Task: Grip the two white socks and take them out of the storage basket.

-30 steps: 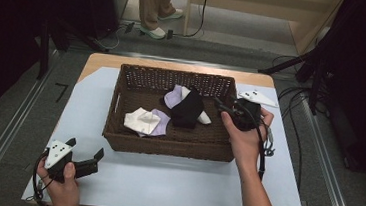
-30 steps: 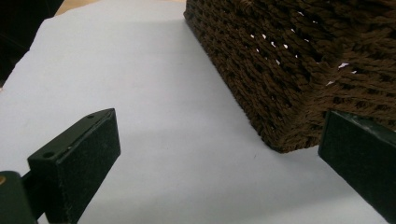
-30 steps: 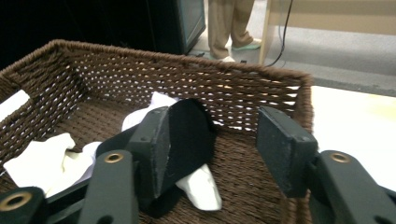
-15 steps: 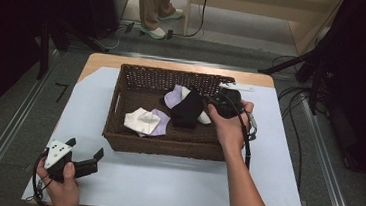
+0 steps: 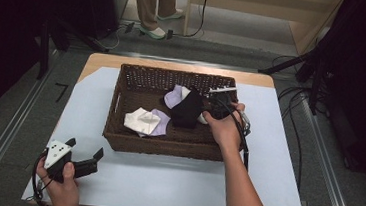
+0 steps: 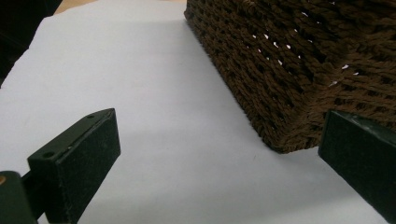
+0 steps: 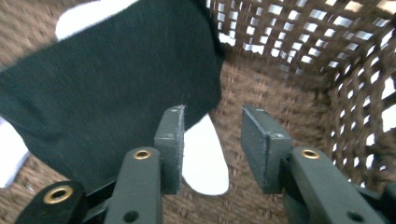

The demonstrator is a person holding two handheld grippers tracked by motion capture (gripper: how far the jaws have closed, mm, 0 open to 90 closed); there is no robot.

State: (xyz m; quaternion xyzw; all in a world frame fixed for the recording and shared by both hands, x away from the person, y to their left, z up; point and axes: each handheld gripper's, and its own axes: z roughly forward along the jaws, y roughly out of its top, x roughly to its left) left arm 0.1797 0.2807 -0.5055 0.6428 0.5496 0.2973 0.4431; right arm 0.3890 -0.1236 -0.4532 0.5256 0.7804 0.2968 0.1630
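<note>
At seven o'clock on the white table sheet (image 5: 174, 182), the left gripper (image 5: 85, 158) lies in the person's left hand (image 5: 60, 190), jaws wide apart and empty; its own view shows them framing the near corner of the brown wicker basket (image 6: 299, 70). Inside the basket, from the high view, lie a white cloth (image 5: 141, 120), a lilac cloth (image 5: 160, 122) and a black cloth (image 5: 186, 109). At three o'clock within the basket, the right gripper (image 7: 212, 149) hovers with jaws parted over a white piece (image 7: 204, 161) beside the black cloth, gripping nothing.
</note>
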